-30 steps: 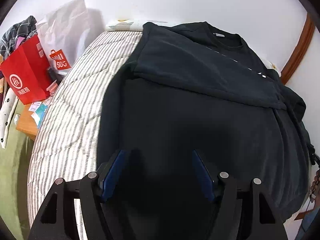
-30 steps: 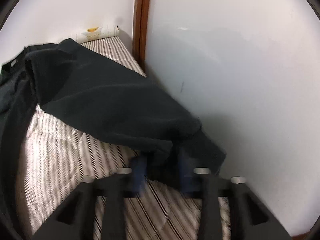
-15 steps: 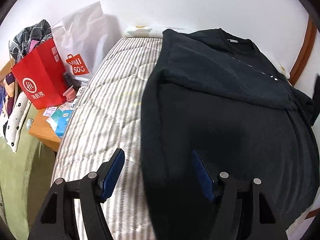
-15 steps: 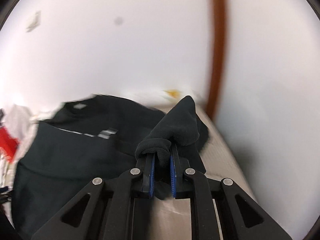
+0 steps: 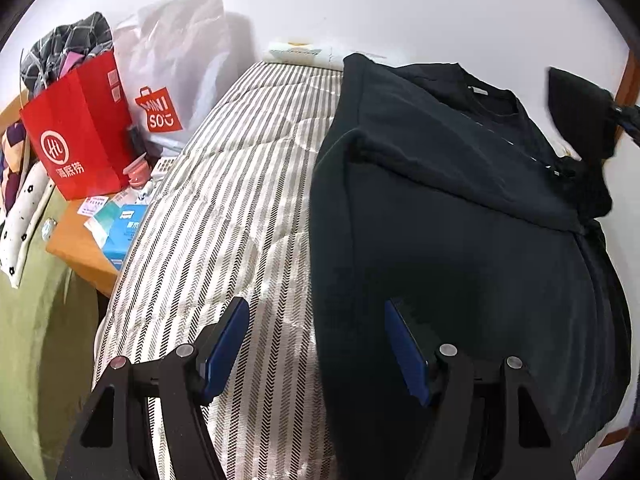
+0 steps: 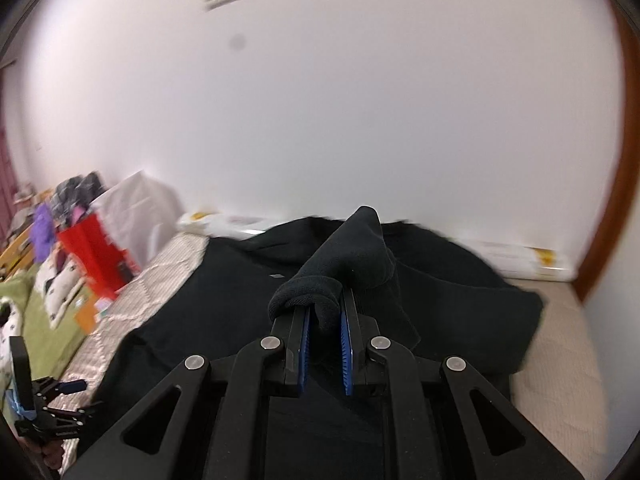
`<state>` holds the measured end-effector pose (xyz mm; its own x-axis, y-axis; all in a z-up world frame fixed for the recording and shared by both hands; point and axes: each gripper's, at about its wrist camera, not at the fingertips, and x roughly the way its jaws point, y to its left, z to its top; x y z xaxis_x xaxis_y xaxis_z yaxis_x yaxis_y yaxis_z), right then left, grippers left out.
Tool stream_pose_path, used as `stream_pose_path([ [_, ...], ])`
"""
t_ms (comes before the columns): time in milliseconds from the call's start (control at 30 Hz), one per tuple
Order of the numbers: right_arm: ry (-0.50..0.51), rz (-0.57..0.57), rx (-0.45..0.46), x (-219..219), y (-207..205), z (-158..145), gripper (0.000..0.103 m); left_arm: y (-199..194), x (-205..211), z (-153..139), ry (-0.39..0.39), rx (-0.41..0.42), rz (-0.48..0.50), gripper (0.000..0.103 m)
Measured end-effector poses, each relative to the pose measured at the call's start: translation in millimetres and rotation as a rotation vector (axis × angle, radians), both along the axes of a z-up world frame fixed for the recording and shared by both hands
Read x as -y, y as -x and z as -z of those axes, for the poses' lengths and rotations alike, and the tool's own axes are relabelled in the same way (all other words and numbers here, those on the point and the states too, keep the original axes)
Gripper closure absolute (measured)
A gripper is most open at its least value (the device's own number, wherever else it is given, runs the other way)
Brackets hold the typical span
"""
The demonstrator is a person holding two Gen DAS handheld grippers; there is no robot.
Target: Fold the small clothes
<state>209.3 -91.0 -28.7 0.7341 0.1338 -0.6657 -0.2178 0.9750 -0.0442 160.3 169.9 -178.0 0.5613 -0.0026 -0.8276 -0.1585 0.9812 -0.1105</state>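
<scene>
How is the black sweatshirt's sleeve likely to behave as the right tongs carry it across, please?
The sleeve drapes limply over the right tongs, so it will probably sag and trail. Its thick fabric bunches at the pinch, likely holding without slipping. The sweatshirt body may tug slightly.

This was a home bedroom: a striped mattress (image 5: 224, 216) ran toward twelve o'clock against a white wall (image 6: 360, 100), while at ten o'clock a red shopping bag (image 5: 76, 136), a white Miniso bag (image 5: 176, 76) and heaped clothes (image 5: 68, 48) crowded a bedside table (image 5: 76, 240).

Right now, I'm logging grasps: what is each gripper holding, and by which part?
The right gripper pinches the black sweatshirt by a sleeve cuff. The left gripper is open, holding nothing.
</scene>
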Motion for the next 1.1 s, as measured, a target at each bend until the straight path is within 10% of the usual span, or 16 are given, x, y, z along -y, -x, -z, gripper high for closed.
stream_pose_path([
  [400,0.013,-0.052,-0.171,-62,-52,100,0.085,-4,-4,-2,0.022,-0.001,-0.004,0.036],
  [500,0.030,-0.045,-0.185,-57,-48,99,0.074,-2,1,-7,0.012,0.009,0.004,0.036],
  [633,0.127,-0.033,-0.204,-43,-41,93,0.031,1,9,-14,0.013,0.021,0.020,0.036],
  [1100,0.139,0.059,-0.188,45,24,65,0.030,-10,66,-48,-0.011,0.060,0.097,0.036],
])
